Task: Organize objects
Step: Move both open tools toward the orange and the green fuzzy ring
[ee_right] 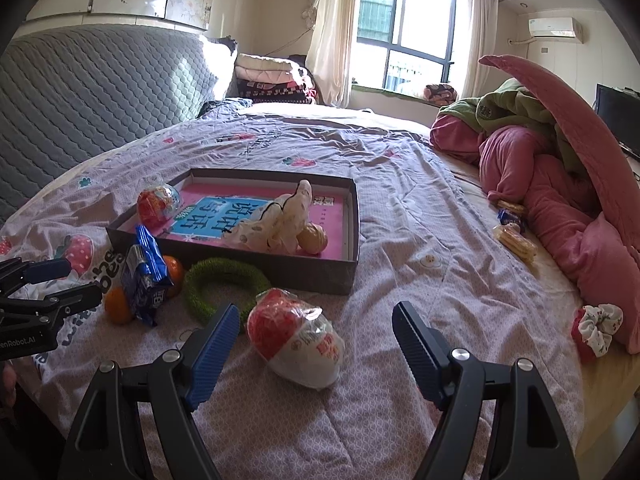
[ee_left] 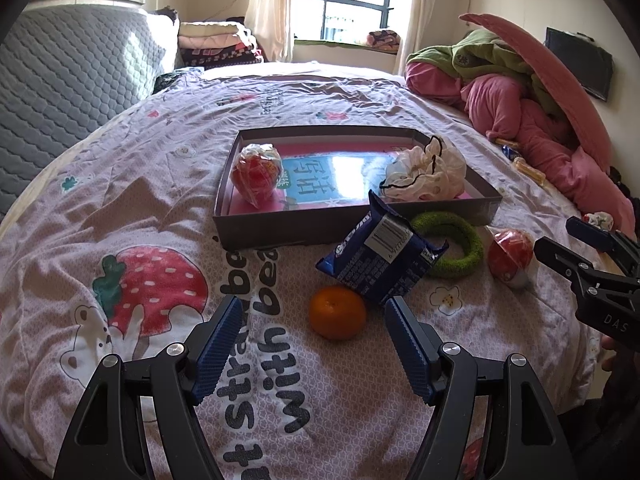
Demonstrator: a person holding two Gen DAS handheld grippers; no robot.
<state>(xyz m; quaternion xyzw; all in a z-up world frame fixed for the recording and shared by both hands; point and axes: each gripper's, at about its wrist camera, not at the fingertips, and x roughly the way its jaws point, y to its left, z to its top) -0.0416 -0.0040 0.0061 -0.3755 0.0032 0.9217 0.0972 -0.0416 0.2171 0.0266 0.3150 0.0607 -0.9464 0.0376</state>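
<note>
Left gripper point(ee_left: 310, 310) gapes wide, round orange tangerine point(ee_left: 338, 312) just ahead; right gripper point(ee_right: 316, 316) wide too, red-white wrapped egg toy point(ee_right: 296, 340) between fingers, untouched.

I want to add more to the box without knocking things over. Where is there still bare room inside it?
Inside the box, the middle is bare, between the wrapped egg and the plastic bag; so is the far strip. The bedspread in front is crowded: snack packet, green ring, oranges.

Pale pink bedsheet point(ee_left: 120, 184) printed with red strawberries. Grey box point(ee_left: 352, 224), pink and blue inside. Orange tangerine point(ee_left: 338, 312), dark blue snack packet point(ee_left: 380, 260), green fuzzy ring point(ee_left: 460, 248), red-and-white wrapped egg point(ee_right: 296, 340).
</note>
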